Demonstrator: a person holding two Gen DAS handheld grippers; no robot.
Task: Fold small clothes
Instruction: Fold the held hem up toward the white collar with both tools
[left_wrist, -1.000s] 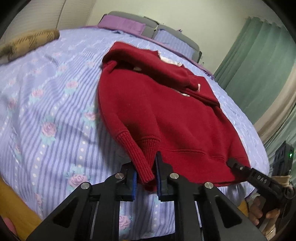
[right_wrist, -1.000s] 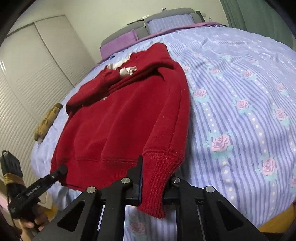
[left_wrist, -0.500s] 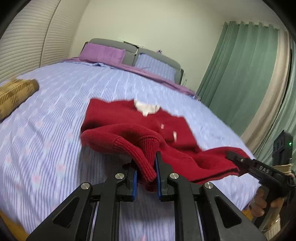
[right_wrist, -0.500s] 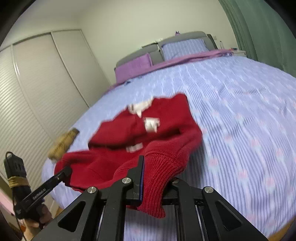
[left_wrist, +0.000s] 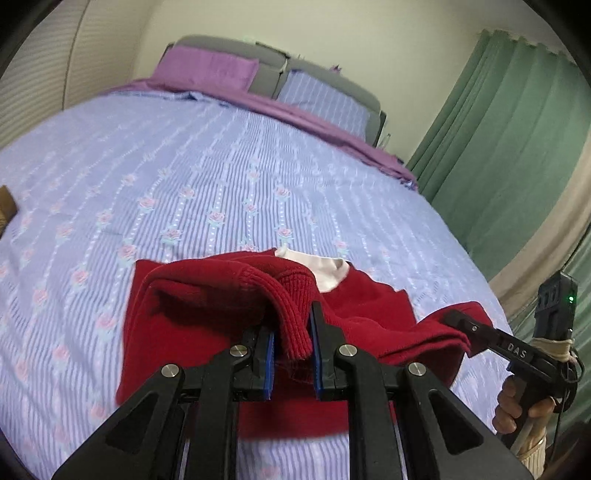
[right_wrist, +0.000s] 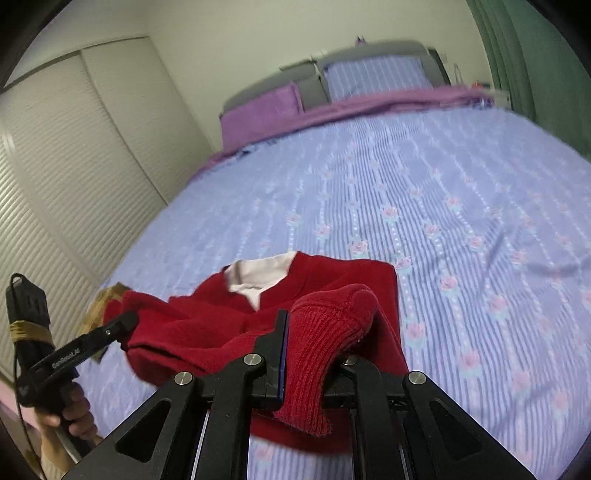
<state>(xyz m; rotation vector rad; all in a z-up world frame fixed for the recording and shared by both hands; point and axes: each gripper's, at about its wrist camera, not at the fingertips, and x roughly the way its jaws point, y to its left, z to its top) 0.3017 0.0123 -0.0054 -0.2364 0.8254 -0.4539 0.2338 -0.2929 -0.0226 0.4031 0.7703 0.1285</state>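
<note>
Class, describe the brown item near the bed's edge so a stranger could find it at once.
Start at the bed with its lilac rose-striped cover. Follow its edge on the wardrobe side, just behind the red sweater. There lies a tan checked cloth, the only brown thing on the cover.

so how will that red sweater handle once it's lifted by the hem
Probably floppy: the sweater sags between the left tool and right tool. Likely grippy, since its ribbed knit sits pinched in both. It seems light, bunching in soft folds.

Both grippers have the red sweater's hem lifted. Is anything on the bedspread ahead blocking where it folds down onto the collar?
Nothing visible. The left gripper and right gripper clamp the red knitted sweater; the striped floral bedspread beyond its white collar is bare.
</note>
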